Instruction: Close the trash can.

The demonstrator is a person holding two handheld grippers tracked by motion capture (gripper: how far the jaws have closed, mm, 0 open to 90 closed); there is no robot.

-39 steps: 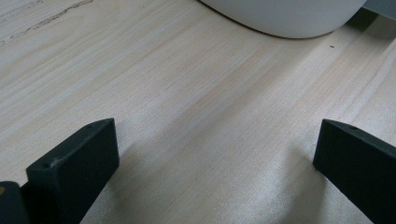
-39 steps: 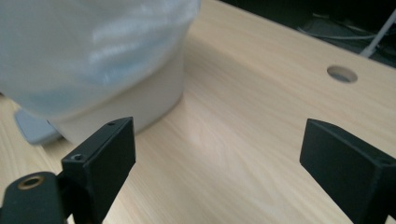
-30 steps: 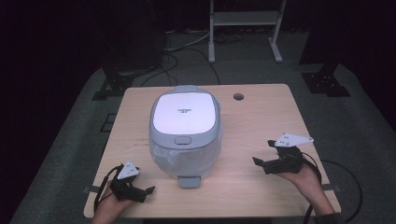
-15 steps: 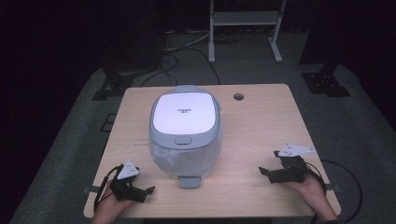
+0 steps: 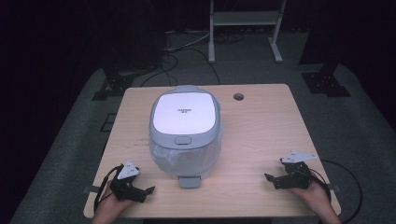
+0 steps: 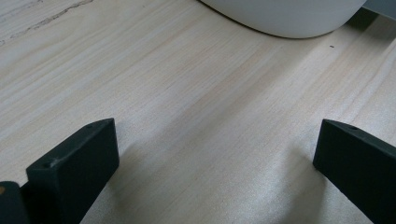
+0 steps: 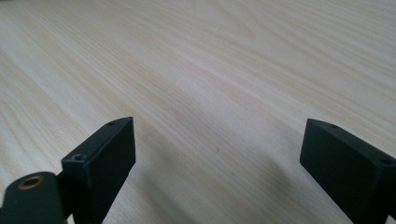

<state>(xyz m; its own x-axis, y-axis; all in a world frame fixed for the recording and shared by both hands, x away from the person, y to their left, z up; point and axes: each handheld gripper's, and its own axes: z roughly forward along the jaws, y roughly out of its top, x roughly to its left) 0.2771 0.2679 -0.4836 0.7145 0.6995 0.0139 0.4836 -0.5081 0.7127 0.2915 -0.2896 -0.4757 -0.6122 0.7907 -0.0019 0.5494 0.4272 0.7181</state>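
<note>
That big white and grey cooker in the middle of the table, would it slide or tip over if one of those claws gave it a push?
The cooker looks squat and broad-based, so it probably would not tip. On the smooth wooden table it might slide, though its bulk suggests weight that resists a light nudge. Its rounded shell looks hard and glossy, likely slippery for the open left gripper.

On the pale wooden tabletop (image 5: 261,135) we find the white-and-grey lidded rice cooker (image 5: 185,128) just left of centre. The round cable hole (image 5: 238,97) lies at its two o'clock, near the far edge. The left gripper (image 5: 140,190) rests at the cooker's seven o'clock, the right gripper (image 5: 275,179) at four o'clock, well apart, both near the front edge.
</note>
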